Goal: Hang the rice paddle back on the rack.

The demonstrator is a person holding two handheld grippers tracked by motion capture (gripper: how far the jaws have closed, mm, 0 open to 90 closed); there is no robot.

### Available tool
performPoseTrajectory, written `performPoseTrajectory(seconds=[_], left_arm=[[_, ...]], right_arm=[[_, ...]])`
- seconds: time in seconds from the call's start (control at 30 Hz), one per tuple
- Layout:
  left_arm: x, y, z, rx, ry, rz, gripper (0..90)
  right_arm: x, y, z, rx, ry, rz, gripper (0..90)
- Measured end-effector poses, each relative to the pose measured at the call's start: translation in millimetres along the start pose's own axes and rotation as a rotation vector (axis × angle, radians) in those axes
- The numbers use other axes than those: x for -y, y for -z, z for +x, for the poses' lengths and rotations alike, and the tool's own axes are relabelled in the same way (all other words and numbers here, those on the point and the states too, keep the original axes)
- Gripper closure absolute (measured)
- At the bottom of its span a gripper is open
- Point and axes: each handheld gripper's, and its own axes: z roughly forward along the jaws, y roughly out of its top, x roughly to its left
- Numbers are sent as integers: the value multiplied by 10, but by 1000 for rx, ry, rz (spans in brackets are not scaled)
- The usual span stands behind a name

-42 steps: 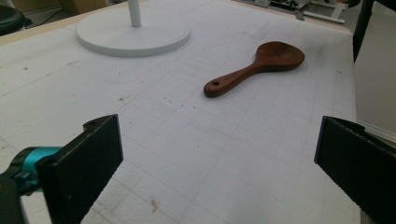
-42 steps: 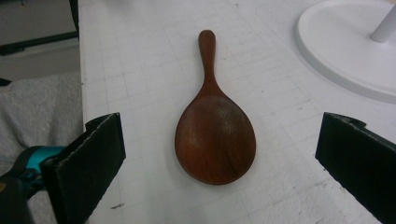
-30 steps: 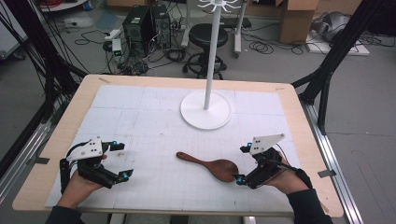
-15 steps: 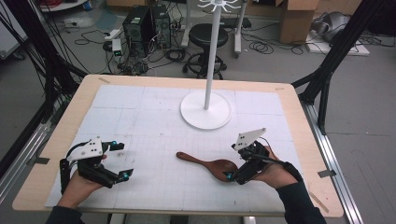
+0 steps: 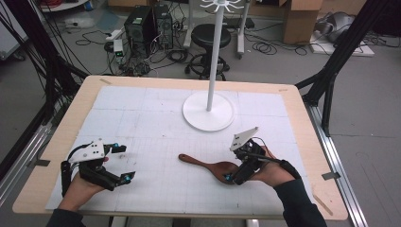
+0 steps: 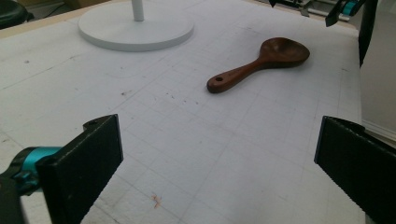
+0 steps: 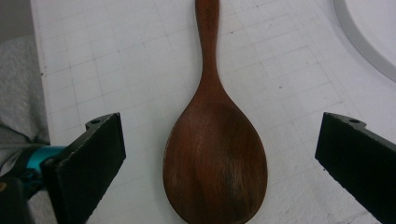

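A dark wooden spoon (image 5: 210, 165) lies flat on the white gridded mat, bowl to the right, handle pointing left. In the right gripper view its bowl (image 7: 215, 161) lies between my two wide-apart jaws, untouched. My right gripper (image 5: 235, 171) is open and sits at the bowl end, tilted down over it. Near the mat's front left my left gripper (image 5: 122, 162) rests open, nothing between its jaws. From the left gripper view the spoon (image 6: 261, 60) lies well ahead, with its holed handle end nearest.
A white stand with a round base (image 5: 208, 111) and a tall pole rises at the mat's far middle; its base (image 6: 135, 28) appears beyond the spoon. The wooden table edge (image 5: 321, 146) borders the mat. Chairs, cables and computers stand on the floor behind.
My right gripper has moved left and tipped down over the spoon's bowl. The left gripper and the spoon have stayed in place.
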Motion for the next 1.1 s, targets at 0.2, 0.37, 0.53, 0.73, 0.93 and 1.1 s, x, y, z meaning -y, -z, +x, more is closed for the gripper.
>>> performPoseTrajectory(seconds=[0.2, 0.37, 0.53, 0.73, 0.93, 1.1], left_arm=[[9, -12, 2, 2, 2, 10, 17], [15, -22, 2, -2, 4, 17, 17], [23, -24, 12, -4, 15, 17, 17], [25, -21, 14, -5, 15, 18, 17], [26, -23, 13, -6, 15, 19, 17], [26, -20, 17, -5, 14, 18, 17]], right_arm=[[-84, -91, 20, 2, 19, 51, 5], [-144, -199, 36, 1, 26, 104, 6], [-226, -286, 42, -4, 26, 133, 6], [-337, -410, 59, -13, 33, 164, 7], [-429, -524, 90, -15, 52, 211, 11], [-483, -588, 97, 8, 63, 241, 17]])
